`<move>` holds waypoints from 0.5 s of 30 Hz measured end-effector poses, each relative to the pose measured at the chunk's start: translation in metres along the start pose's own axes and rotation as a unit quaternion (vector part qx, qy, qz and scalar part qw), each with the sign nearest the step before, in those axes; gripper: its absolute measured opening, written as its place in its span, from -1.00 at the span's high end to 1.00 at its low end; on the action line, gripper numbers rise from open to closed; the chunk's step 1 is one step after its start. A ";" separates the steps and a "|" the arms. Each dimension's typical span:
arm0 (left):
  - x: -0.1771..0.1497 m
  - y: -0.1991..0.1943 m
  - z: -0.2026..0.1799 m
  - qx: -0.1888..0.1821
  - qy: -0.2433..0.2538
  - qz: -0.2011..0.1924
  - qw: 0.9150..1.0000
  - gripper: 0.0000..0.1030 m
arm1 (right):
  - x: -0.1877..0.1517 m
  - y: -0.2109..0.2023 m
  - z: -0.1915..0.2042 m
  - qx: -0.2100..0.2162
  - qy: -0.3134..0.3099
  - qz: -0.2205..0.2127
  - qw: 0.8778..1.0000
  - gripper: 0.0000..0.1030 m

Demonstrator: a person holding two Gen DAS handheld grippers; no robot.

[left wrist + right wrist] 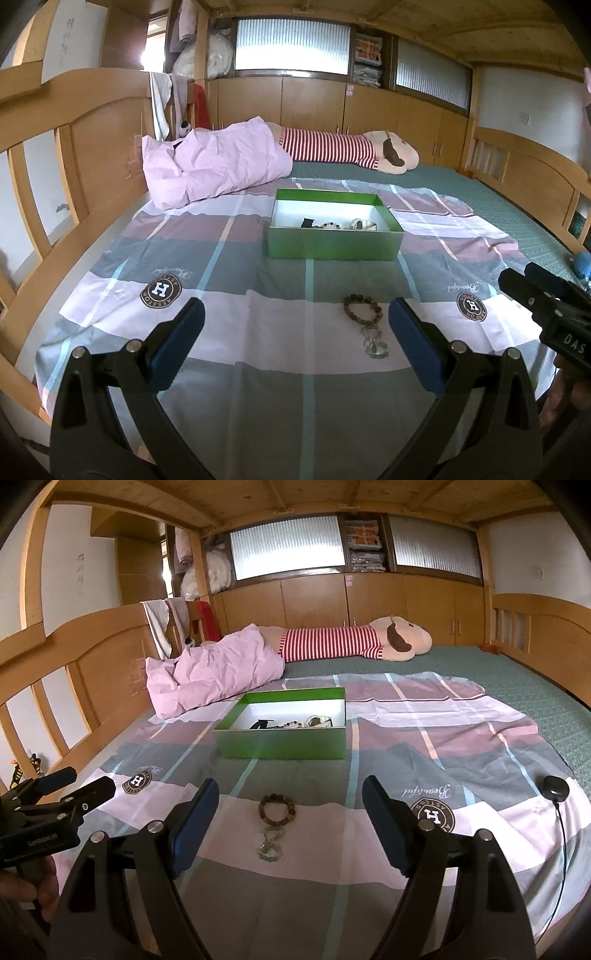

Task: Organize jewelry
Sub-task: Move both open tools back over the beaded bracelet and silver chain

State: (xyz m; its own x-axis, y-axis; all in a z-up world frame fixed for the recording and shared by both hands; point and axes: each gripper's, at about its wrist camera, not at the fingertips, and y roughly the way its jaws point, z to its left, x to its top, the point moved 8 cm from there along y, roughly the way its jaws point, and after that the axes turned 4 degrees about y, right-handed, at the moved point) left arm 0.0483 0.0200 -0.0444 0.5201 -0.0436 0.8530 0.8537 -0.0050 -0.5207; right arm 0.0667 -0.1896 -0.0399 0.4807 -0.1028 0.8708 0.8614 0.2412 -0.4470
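Observation:
A brown bead bracelet lies on the checked bedsheet, with a silvery chain piece just in front of it. A green box with a white inside stands farther back and holds several jewelry pieces. My left gripper is open and empty above the sheet, with the bracelet just inside its right finger. My right gripper is open and empty, the bracelet between its fingers. Each gripper shows in the other's view.
A pink quilt and a long striped plush toy lie behind the box. Wooden bed rails run along both sides. A black round puck on a cable lies on the sheet at right.

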 end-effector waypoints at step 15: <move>0.001 0.010 -0.002 0.000 0.003 0.012 1.000 -0.91 | -0.007 0.008 0.003 -0.004 -0.008 0.018 1.000 -0.52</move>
State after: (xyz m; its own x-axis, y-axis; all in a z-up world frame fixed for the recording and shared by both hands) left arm 0.0578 0.0181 -0.0489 0.5401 -0.0493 0.8401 0.8410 -0.0044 -0.5410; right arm 0.0698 -0.1842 -0.0493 0.5096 -0.0781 0.8569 0.8443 0.2371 -0.4805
